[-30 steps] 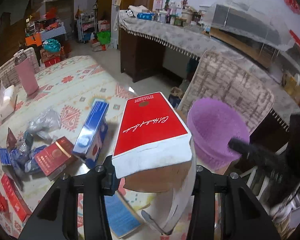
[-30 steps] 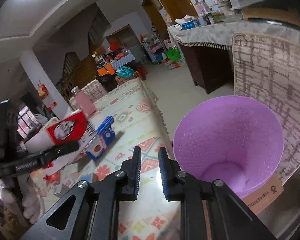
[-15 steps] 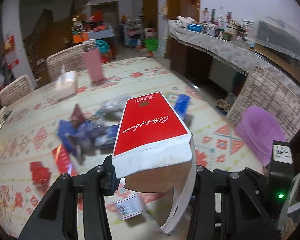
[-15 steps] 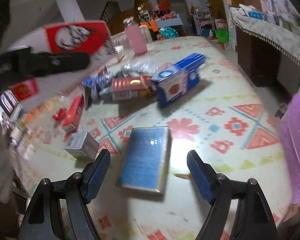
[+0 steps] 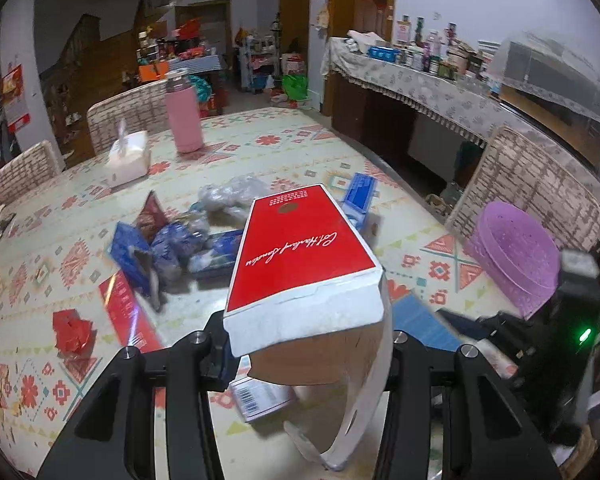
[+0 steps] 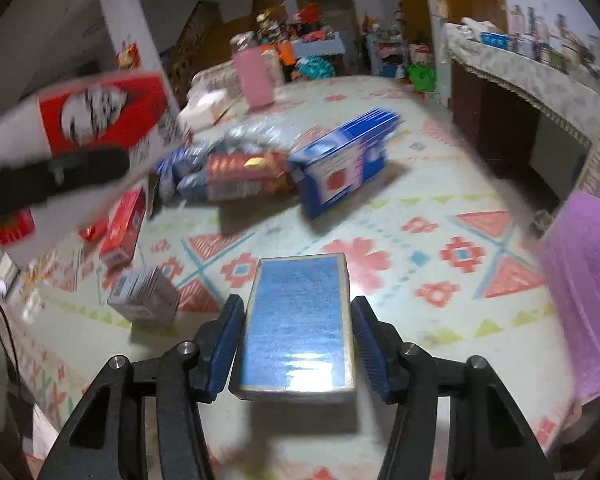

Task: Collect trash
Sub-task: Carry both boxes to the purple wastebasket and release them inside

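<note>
My left gripper (image 5: pixel 306 344) is shut on a red and white carton (image 5: pixel 300 256), held up over the patterned table (image 5: pixel 260 140). The right wrist view shows that carton (image 6: pixel 100 108) at the upper left. My right gripper (image 6: pixel 296 320) is low over the table. Its jaws are closing around a flat blue box (image 6: pixel 298 320) that lies between them, and a thin gap shows on each side. A purple bin (image 5: pixel 516 252) stands off the table's right edge, in front of a woven chair (image 5: pixel 532 184), and it shows at the right of the right wrist view (image 6: pixel 584 292).
A heap of trash lies mid-table: a tall blue carton (image 6: pixel 340 164), a red packet (image 6: pixel 244 168), crumpled plastic (image 5: pixel 232 196), a red box (image 6: pixel 124 224) and a small grey box (image 6: pixel 144 296). A pink bottle (image 5: pixel 184 116) and a tissue box (image 5: pixel 128 158) stand farther back.
The right gripper swung from beside the purple bin to the table, opened wide, then narrowed around the flat blue box. The left gripper turned from the bin toward the table, still gripping the red carton.
</note>
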Demonstrator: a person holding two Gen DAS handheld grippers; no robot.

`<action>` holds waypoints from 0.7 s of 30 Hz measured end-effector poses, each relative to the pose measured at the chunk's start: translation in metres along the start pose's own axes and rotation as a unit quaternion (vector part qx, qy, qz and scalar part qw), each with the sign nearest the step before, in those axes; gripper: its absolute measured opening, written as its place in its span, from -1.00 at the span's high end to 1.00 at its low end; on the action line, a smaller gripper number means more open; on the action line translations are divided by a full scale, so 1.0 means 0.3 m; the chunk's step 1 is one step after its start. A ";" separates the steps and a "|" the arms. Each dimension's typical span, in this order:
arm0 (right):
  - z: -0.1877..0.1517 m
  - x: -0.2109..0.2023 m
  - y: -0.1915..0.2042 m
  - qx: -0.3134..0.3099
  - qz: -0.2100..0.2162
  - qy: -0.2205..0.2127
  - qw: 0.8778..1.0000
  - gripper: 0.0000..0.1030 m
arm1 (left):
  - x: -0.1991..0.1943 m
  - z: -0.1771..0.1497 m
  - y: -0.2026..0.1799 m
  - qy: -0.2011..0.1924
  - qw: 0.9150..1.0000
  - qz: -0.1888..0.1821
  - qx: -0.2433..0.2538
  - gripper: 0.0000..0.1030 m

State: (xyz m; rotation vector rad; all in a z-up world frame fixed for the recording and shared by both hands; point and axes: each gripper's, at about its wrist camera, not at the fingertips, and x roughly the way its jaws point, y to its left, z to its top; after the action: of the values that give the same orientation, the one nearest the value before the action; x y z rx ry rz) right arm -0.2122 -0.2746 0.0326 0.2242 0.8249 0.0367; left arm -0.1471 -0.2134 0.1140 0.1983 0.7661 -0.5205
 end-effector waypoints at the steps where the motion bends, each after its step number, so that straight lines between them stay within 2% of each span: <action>1: 0.005 -0.031 -0.031 0.010 -0.002 -0.009 1.000 -0.15 | 0.005 0.007 -0.016 0.001 1.000 -0.007 0.003 0.13; 5: 0.025 -0.149 -0.153 0.043 -0.020 -0.044 0.998 -0.15 | 0.049 0.045 -0.116 0.014 0.999 -0.046 0.020 0.13; 9: 0.034 -0.271 -0.327 0.082 -0.059 -0.076 0.992 -0.15 | 0.105 0.091 -0.272 0.024 0.995 -0.079 0.057 0.13; 13: 0.034 -0.351 -0.511 0.125 -0.100 -0.094 0.983 -0.16 | 0.164 0.154 -0.453 0.032 0.988 -0.121 0.088 0.13; 17: 0.029 -0.405 -0.666 0.164 -0.122 -0.107 0.973 -0.16 | 0.244 0.207 -0.618 0.050 0.980 -0.155 0.114 0.13; 21: 0.028 -0.427 -0.759 0.183 -0.137 -0.110 0.967 -0.16 | 0.327 0.239 -0.755 0.075 0.971 -0.187 0.129 0.13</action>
State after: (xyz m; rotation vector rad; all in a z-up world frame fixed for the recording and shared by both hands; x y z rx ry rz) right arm -0.3056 -0.5138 0.0827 0.4523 0.6301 -0.3967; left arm -0.1616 -0.4696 0.0993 0.3396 0.8887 -0.9746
